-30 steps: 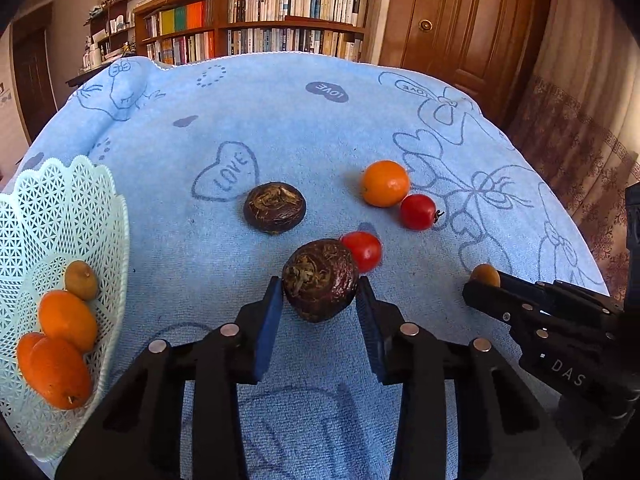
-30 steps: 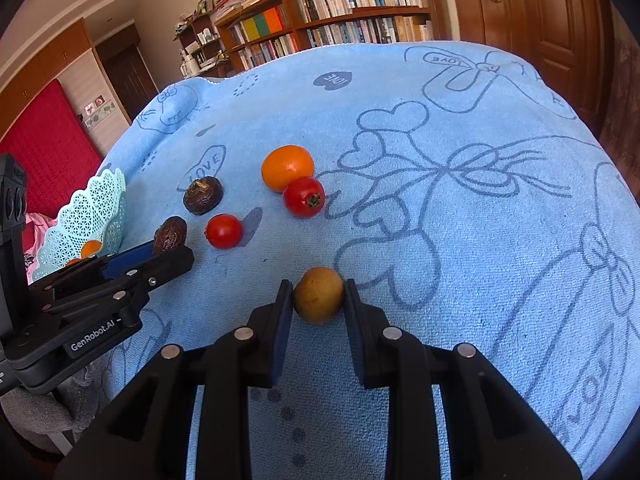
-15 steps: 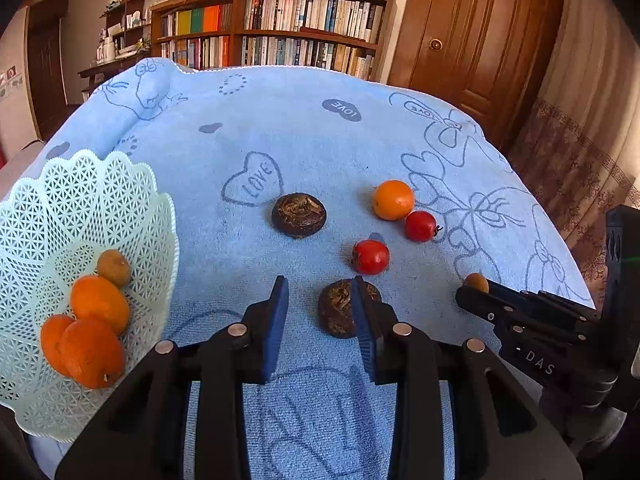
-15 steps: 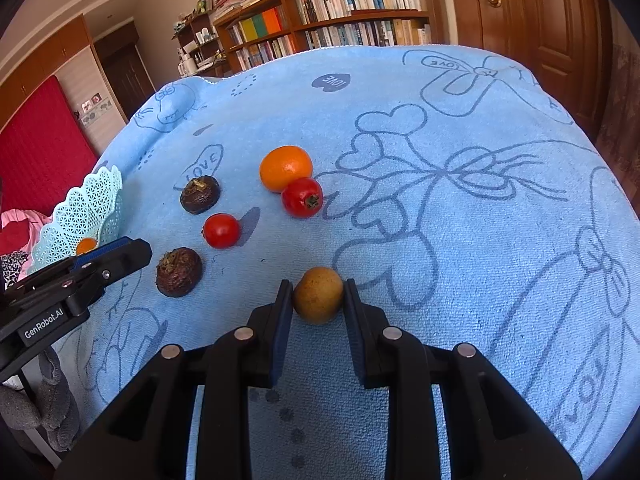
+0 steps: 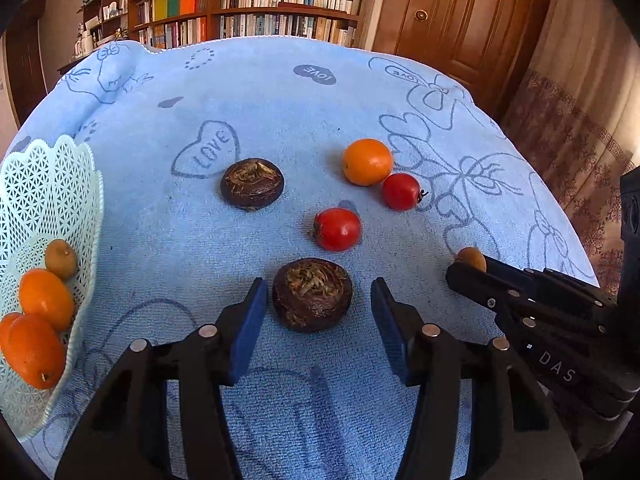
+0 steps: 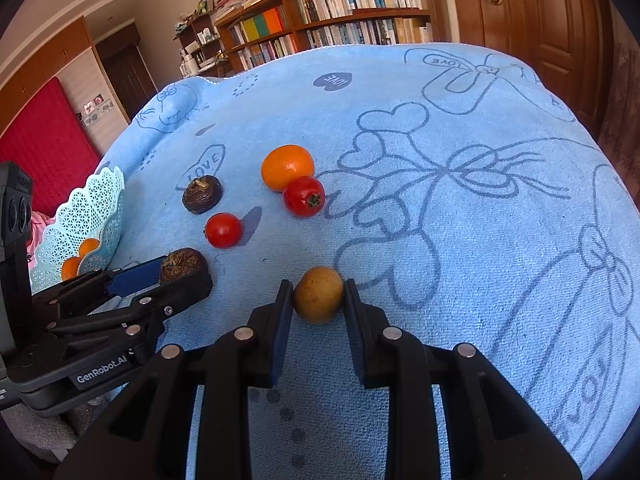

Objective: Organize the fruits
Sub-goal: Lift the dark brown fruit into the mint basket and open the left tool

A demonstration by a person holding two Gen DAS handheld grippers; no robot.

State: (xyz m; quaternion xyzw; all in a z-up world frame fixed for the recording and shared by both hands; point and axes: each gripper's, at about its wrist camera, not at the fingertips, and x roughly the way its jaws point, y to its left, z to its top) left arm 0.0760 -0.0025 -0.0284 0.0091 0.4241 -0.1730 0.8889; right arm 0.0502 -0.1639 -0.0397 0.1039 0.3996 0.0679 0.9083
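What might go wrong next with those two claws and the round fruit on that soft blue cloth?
1. The left claw is open around the dark brown fruit; closing off-centre might roll it into the red tomato just behind it.
2. The right claw pinches the small tan fruit near its fingertips, so it may slip out on the way to the basket.

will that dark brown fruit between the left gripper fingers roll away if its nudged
Probably not far: the dark brown fruit looks squat and flattened, sitting stem-scar up on the blue towel, whose nap should damp sliding. Its rough, fibrous skin likely grips the pads well. The left gripper stands open around it, not touching.
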